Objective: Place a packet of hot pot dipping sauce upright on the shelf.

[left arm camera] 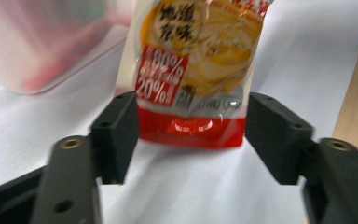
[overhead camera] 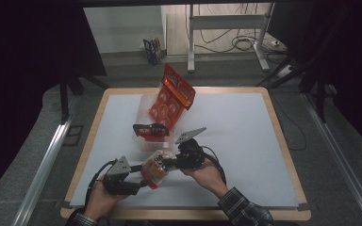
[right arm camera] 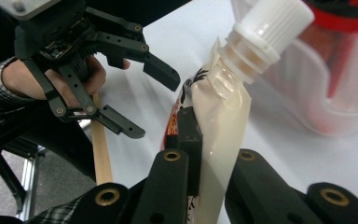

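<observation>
A spouted pouch (overhead camera: 156,168) with red and yellow print hangs over the near middle of the white table (overhead camera: 235,141), between the two grippers. In the right gripper view its white screw cap (right arm camera: 272,23) points up and away, and its pale back runs down between the jaws of the right gripper (overhead camera: 168,164), which are clamped tight on its upper body just below the spout. That gripper sits in the person's right hand (overhead camera: 207,173), coming in from the near right, with a plaid sleeve (overhead camera: 242,209) behind it. The left gripper (overhead camera: 141,181) comes in from the near left, held by the left hand (overhead camera: 101,200). In the left gripper view the pouch's red bottom edge (left arm camera: 191,133) sits between its two black jaws, which stand apart on either side; a sliver of gap shows at each side, so the pads do not press it. From the right gripper view, those same jaws are spread, with the pouch just beside them. Just beyond the pouch, toward the middle of the table, stands a clear plastic tub (overhead camera: 143,110). A red pack (overhead camera: 172,96) with round windows leans up out of it, and a dark red-labelled packet (overhead camera: 151,130) lies at its near edge. The table has a wooden rim (overhead camera: 283,141), and grey floor lies around it.
</observation>
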`<state>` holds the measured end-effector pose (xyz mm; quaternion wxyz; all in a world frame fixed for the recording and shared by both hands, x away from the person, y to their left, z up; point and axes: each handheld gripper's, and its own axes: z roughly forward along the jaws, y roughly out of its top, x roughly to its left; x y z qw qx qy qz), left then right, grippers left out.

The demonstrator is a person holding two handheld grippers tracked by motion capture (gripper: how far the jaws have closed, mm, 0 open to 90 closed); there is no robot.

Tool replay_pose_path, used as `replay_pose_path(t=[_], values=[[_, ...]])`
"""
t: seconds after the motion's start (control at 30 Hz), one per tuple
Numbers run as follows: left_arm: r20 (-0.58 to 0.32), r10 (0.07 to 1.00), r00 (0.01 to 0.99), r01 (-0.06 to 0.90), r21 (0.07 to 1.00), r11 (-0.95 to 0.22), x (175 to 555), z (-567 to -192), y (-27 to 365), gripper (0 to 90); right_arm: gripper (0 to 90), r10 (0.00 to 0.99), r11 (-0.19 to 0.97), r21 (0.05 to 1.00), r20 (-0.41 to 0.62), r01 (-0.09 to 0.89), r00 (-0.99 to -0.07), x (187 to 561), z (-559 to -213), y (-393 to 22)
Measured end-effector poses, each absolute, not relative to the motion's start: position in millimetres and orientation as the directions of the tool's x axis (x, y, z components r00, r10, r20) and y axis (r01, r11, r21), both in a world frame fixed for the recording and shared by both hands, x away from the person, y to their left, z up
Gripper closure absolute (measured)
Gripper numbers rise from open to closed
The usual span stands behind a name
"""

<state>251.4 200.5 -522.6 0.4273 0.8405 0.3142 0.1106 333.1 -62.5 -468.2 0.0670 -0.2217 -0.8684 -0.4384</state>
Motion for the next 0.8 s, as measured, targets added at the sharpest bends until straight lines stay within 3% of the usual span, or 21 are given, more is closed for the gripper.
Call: replay_pose_path(t=[0.47, 0.8], values=[[-0.113, 0.607, 0.786, 0.424, 0.814, -0.397, 251.2, -520.3, 202.1, 10.9, 88.4, 0.39, 0.491, 0.756, 0.253, 0.433, -0.885, 336.8, -442.2, -99.1], [-0.096, 0.623, 0.776, 0.413, 0.825, -0.387, 251.2, -519.9, 203.7, 4.5, 88.5, 0.429, 0.464, 0.776, 0.225, 0.428, -0.875, 342.3, -422.4, -122.3]])
